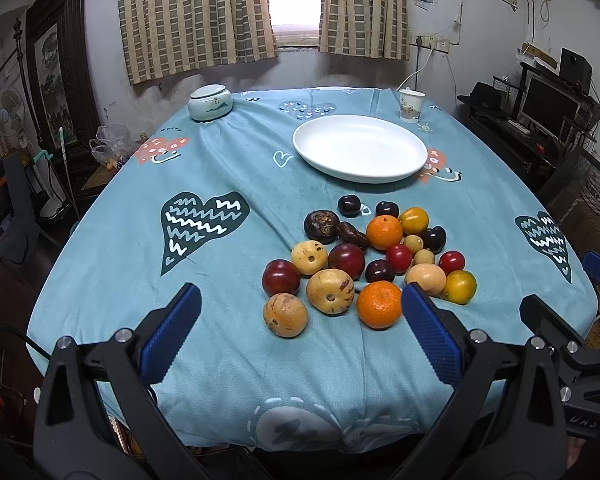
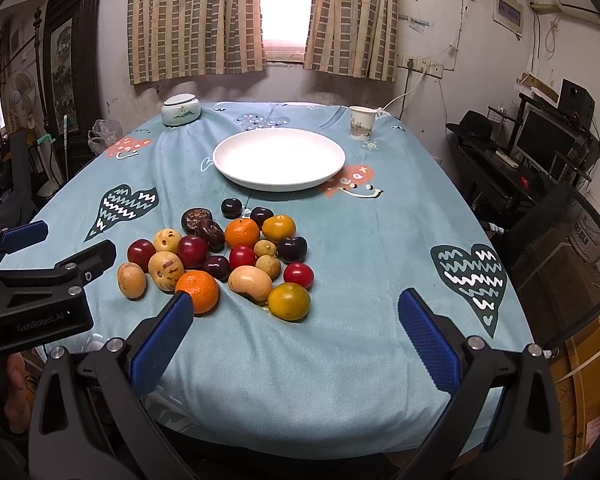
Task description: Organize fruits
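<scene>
The plate (image 1: 360, 148) is the reference: a white, shallow oval dish lying bare on the blue cloth (image 1: 228, 360) that covers the table; the fruit pile (image 1: 364, 264) lies on the cloth just in front of the plate, apart from its rim, every piece outside the dish; the pile holds two oranges, the nearer one (image 1: 379, 304) at the front edge, with dark red plums (image 1: 281, 277), tan speckled fruits (image 1: 330, 291), red tomatoes (image 1: 399, 257), yellow-green citrus (image 1: 459, 287), small dark cherries (image 1: 349, 205) nearest the plate, and one wrinkled dark brown fruit (image 1: 321, 226); beyond the plate to its left stands a lidded ceramic jar (image 1: 210, 103); beyond the plate to its right stands a paper cup (image 1: 411, 105); the left gripper (image 1: 300, 308) hangs over the near edge of the cloth, in front of the pile and farther from the plate than any fruit, its blue fingers (image 1: 172, 332) spread wide and holding nothing, the right-hand finger overlapping the nearer orange in the left wrist view, contact not determinable; the right gripper (image 2: 296, 312) hangs beside it at the same near edge, fingers (image 2: 428, 340) likewise spread wide and empty, the yellow-green citrus lying between their tips in the right wrist view.
</scene>
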